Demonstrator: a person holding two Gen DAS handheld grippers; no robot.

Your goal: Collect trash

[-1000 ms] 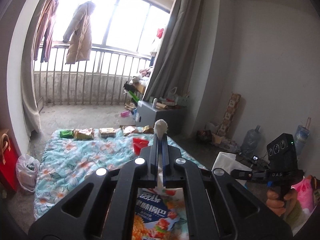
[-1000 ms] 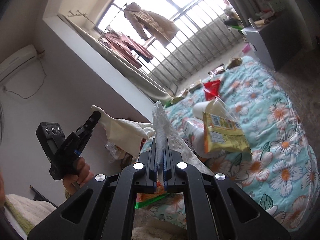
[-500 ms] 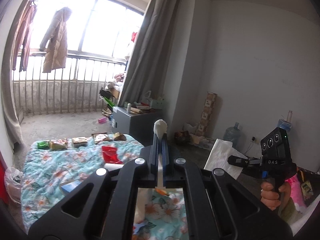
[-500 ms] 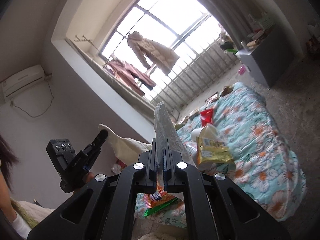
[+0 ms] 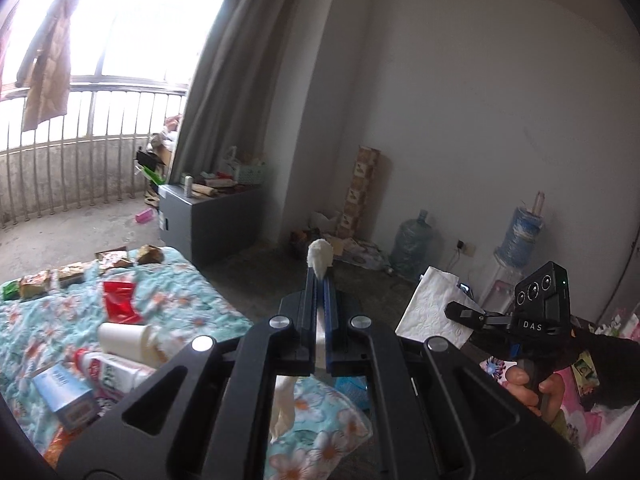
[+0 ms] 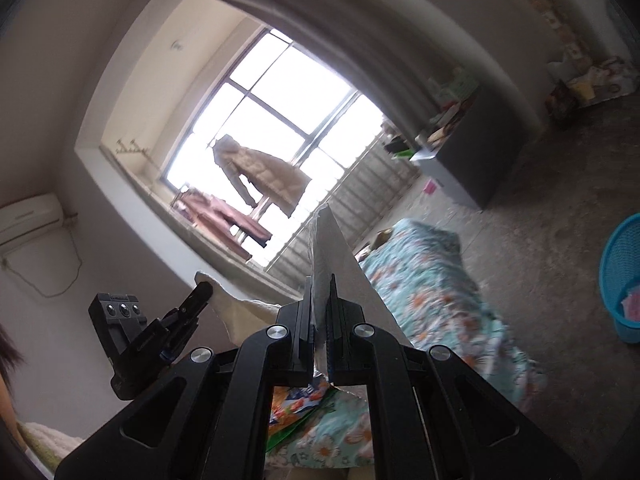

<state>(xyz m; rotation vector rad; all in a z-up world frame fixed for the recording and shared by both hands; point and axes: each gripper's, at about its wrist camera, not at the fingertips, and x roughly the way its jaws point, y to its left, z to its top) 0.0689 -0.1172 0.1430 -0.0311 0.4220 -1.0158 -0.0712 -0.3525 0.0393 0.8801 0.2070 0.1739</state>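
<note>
My left gripper (image 5: 319, 280) is shut on a crumpled white tissue (image 5: 319, 258) that sticks out past its tips and hangs below. My right gripper (image 6: 319, 292) is shut on a flat white paper napkin (image 6: 336, 256). In the left wrist view the right gripper (image 5: 454, 312) shows at right, holding the napkin (image 5: 430, 308). In the right wrist view the left gripper (image 6: 202, 292) shows at left with its tissue (image 6: 228, 304). A blue mesh waste basket (image 6: 620, 276) stands on the floor at the right edge. Snack wrappers, a red bag (image 5: 118, 294) and a white cup (image 5: 120, 336) lie on the floral blanket (image 5: 188, 304).
A grey cabinet (image 5: 212, 216) stands by the curtain. Water jugs (image 5: 412, 244) and clutter line the far wall. A railing and hanging coats (image 5: 44, 68) are at the window. Bare concrete floor (image 6: 540, 240) lies between blanket and basket.
Both grippers have swung to the right, away from the blanket, still holding their papers. The blue basket has come into the right wrist view.
</note>
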